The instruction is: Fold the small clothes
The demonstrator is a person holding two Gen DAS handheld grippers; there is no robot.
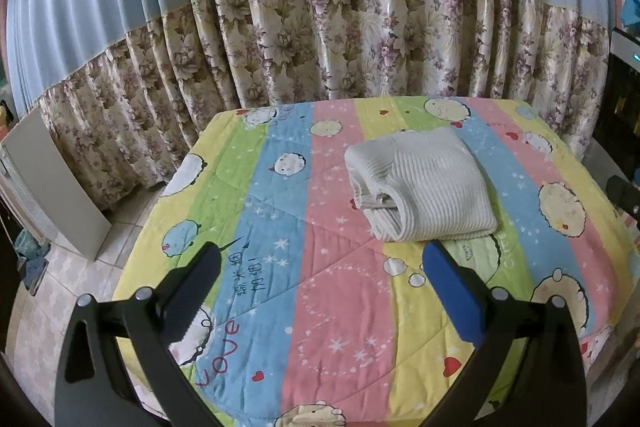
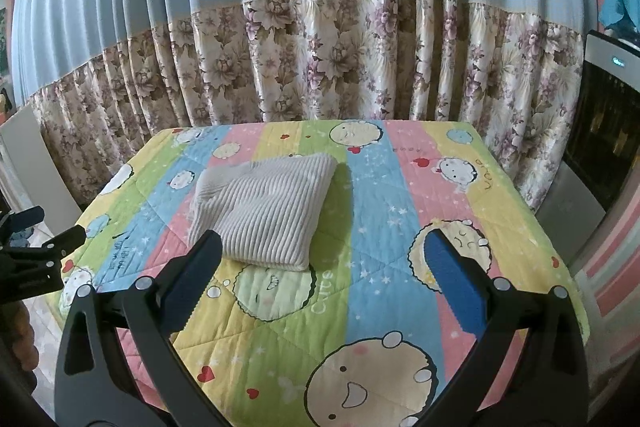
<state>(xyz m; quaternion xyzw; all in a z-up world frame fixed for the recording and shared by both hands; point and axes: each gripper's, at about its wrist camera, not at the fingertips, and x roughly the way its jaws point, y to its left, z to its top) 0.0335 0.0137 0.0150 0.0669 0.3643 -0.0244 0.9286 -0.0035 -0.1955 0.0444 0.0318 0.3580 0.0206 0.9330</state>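
A cream ribbed knit garment (image 1: 420, 187) lies folded into a compact bundle on the striped cartoon quilt (image 1: 280, 227). My left gripper (image 1: 322, 253) is open, held back from the bundle, which sits just beyond its blue right finger (image 1: 448, 279). In the right wrist view the same folded garment (image 2: 264, 211) lies ahead and to the left, just past the black left finger (image 2: 200, 263). My right gripper (image 2: 324, 251) is open with nothing between its fingers. The left gripper's black frame (image 2: 36, 259) shows at that view's left edge.
The quilt (image 2: 380, 267) covers a small table that ends at a blue and floral curtain (image 1: 320, 27). A white panel (image 1: 52, 187) leans on the tiled floor at the left. A dark appliance (image 2: 600, 131) stands at the right.
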